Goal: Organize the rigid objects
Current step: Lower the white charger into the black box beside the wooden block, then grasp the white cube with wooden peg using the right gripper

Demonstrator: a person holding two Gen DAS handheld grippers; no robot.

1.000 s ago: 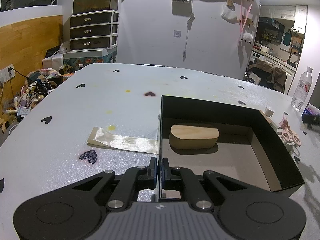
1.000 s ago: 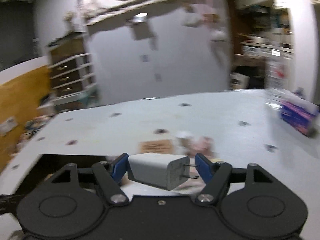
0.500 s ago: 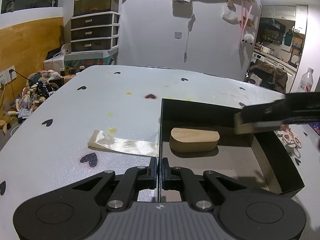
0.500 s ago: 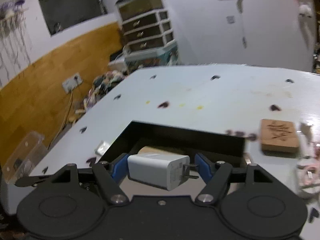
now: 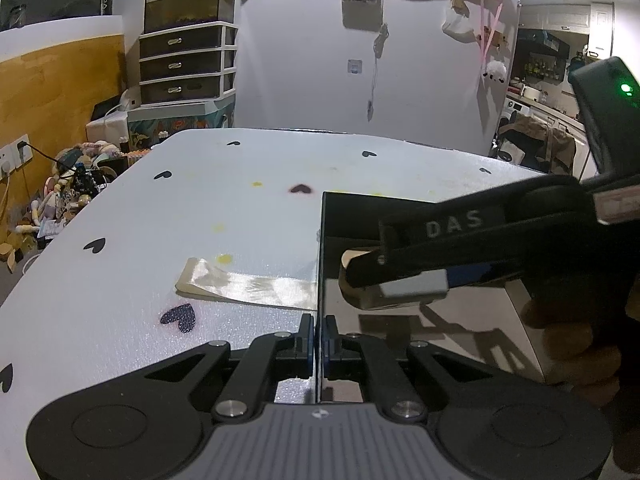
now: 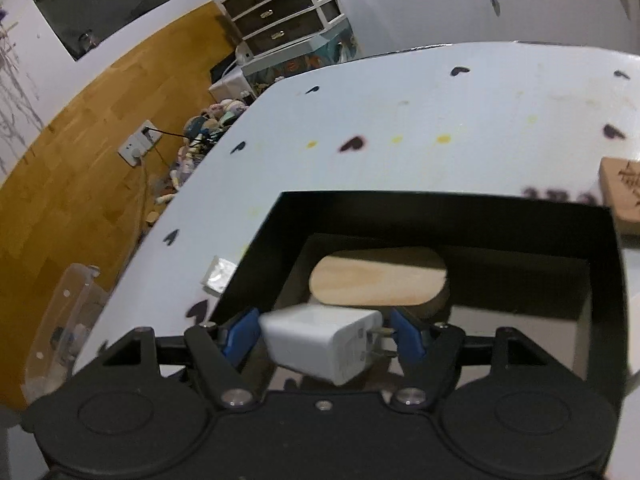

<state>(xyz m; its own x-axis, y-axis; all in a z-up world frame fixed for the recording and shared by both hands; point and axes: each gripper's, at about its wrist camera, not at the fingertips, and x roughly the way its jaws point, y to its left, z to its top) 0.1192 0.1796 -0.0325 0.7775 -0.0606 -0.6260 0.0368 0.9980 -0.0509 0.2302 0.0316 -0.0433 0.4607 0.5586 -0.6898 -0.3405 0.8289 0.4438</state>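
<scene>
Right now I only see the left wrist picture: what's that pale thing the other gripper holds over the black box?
Observer: A white wall charger. The right gripper has its blue pads clamped on the charger's body and prongs.
Operator: Is the box empty underneath?
Observer: No. The right wrist view shows a whole oblong wooden block lying flat in the black box, just beyond the charger.
Operator: Anything else nearby?
Observer: An engraved wooden tile lies on the table, outside the box by its far right corner.

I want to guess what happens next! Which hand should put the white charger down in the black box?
The right. The right gripper already holds the white charger over the black box; the left gripper is pinching the box's wall.
</scene>
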